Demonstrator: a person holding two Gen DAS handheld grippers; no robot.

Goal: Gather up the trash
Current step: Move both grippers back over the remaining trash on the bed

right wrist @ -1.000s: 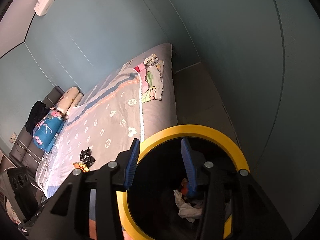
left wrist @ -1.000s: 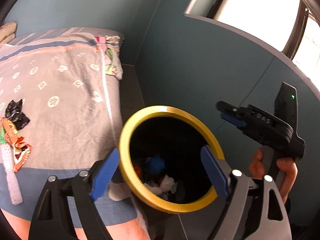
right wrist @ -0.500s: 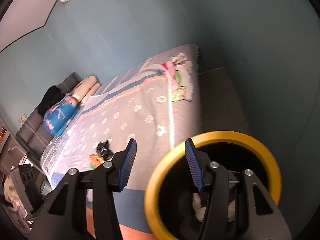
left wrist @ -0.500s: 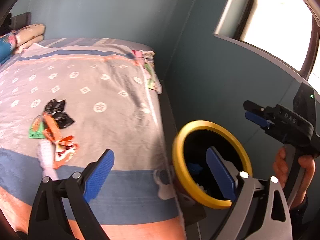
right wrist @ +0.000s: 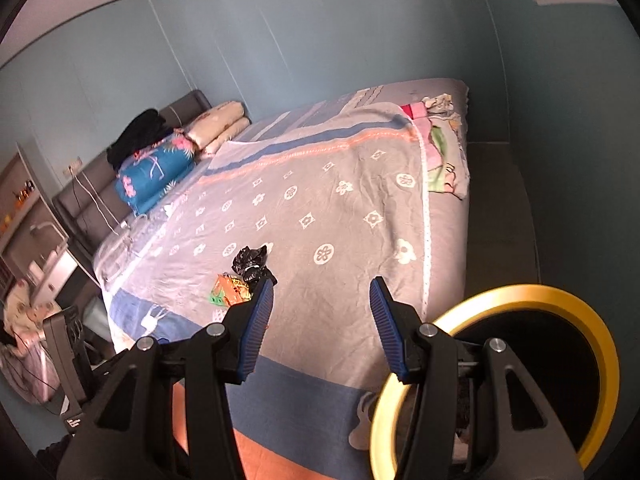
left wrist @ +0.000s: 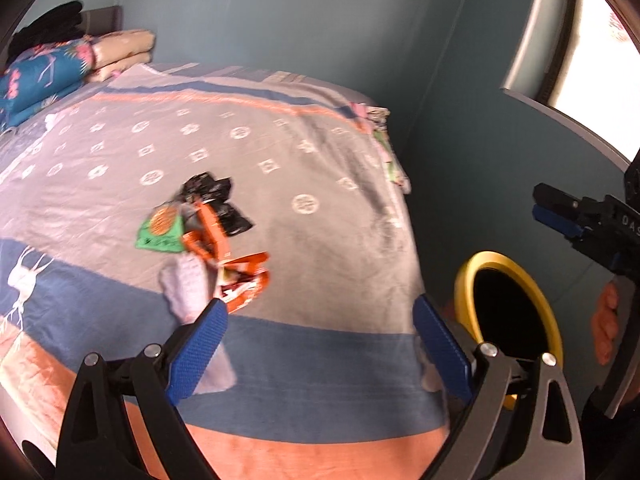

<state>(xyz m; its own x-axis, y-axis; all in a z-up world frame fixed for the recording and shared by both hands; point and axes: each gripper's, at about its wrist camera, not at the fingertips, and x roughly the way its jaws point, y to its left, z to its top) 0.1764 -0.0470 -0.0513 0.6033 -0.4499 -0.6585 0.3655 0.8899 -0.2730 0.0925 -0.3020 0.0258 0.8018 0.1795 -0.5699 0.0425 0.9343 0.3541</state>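
Both grippers have swung away from the yellow-rimmed bin (left wrist: 548, 320), which a second ago filled each view and now sits low at the right beside the bed (left wrist: 320, 168). The left gripper (left wrist: 320, 344) points at the blanket, its jaws spread wide with nothing between them. The right gripper (right wrist: 320, 320) has its jaws about half apart, also empty. The trash pile (left wrist: 208, 236) of black, green and orange wrappers lies on the bed, now nearer the left jaws.
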